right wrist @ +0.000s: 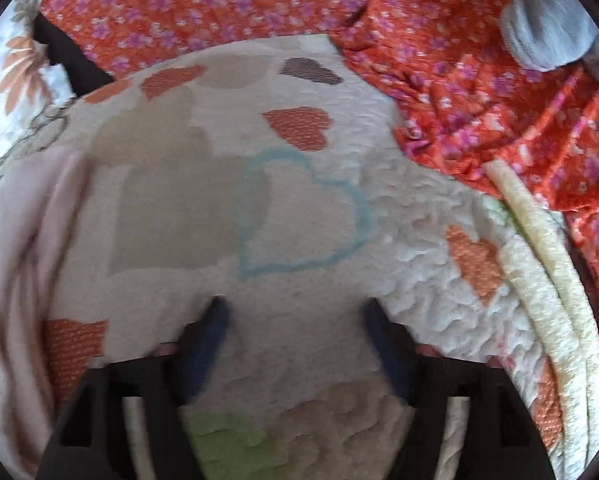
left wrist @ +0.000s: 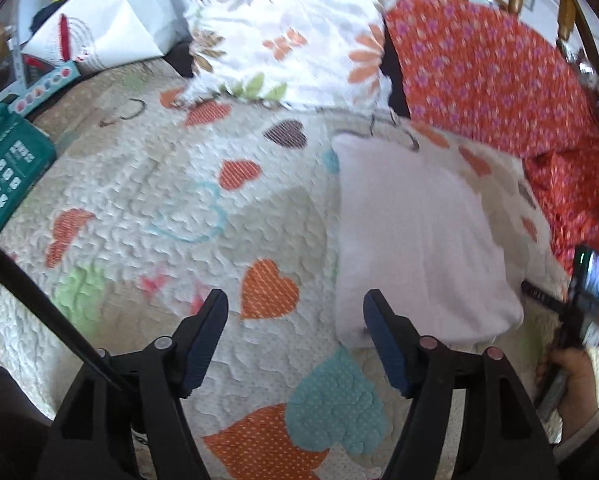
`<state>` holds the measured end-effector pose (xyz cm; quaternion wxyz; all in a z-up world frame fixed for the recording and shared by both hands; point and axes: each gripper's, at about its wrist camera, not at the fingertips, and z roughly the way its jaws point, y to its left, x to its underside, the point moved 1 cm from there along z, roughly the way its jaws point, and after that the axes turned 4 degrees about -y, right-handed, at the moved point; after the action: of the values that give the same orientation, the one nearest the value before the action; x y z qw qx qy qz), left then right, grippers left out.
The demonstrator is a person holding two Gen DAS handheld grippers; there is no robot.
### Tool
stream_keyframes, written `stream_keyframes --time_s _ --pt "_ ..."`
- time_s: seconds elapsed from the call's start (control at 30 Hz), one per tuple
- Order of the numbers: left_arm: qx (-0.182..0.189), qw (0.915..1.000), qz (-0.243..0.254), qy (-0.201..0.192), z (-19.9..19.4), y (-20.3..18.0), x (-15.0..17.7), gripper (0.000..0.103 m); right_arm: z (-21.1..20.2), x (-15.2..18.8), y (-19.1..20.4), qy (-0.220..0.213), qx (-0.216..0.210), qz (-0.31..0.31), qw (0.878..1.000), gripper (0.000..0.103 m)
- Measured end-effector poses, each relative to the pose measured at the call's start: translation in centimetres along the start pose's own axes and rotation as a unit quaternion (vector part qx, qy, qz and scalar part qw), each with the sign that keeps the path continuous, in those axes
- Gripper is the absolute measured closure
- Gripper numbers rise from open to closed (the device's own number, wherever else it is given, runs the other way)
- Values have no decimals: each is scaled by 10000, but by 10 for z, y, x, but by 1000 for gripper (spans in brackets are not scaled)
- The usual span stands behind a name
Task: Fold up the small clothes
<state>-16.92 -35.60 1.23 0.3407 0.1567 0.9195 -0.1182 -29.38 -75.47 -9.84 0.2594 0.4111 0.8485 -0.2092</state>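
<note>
My left gripper [left wrist: 295, 308] stands parted over the heart-print quilt [left wrist: 147, 184] with only quilt between the fingers. My right gripper [right wrist: 293, 316] is spread wide and empty too, nothing but quilt between its blurred fingers.

The pale pink garment [left wrist: 415, 232] lies folded into a rough rectangle just right of my left fingers, its near corner almost touching the right one; in the right wrist view the same pink cloth [right wrist: 23, 240] fills the left edge. I judge this piece folded and just let go, so the thing now is to leave it lying and not drag that near corner as I draw clear, lifting before I swing across.

Farther right, the orange flowered fabric [left wrist: 491, 76] is heaped, with a flowered pillow [left wrist: 287, 28] at the far side.

Writing: the teal box [left wrist: 7, 168] far left carries white icons and print, too small and blurred to read.
</note>
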Motion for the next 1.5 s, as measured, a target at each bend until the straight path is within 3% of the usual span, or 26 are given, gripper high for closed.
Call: stream_keyframes --time_s 0.07,0.27,0.3,0.37,0.5,0.63,1.07,1.33,1.5 --pt "-49 9999 -97 -132 -9 9 -5 31 2 5 -8 -65 -269 295 9992 0" --pt "-385 9967 -343 -630 -37 34 -21 24 -2 8 -7 -178 -266 291 9991 0" --pt "-503 9948 -343 -818 -46 38 -24 22 -2 8 -6 -178 -270 296 9990 0" --pt "-838 9877 -243 -1294 -65 40 -28 6 1 6 -7 -176 -242 270 9992 0" --pt "-1043 9756 -5 -1933 -94 31 -35 0 0 8 -6 -179 -244 275 9992 0" --pt "-511 9816 1 -1840 -108 27 -40 0 0 8 -7 -178 -249 279 9991 0" --pt "-1158 9733 52 -1979 -132 27 -31 0 -1 8 -6 -178 -254 280 9991 0" --pt "-885 9760 35 -1989 -136 14 -29 0 -1 8 -7 -178 -257 280 9991 0" --pt "-794 9825 -168 -1678 -128 12 -32 0 -1 7 -6 -177 -259 281 9991 0"
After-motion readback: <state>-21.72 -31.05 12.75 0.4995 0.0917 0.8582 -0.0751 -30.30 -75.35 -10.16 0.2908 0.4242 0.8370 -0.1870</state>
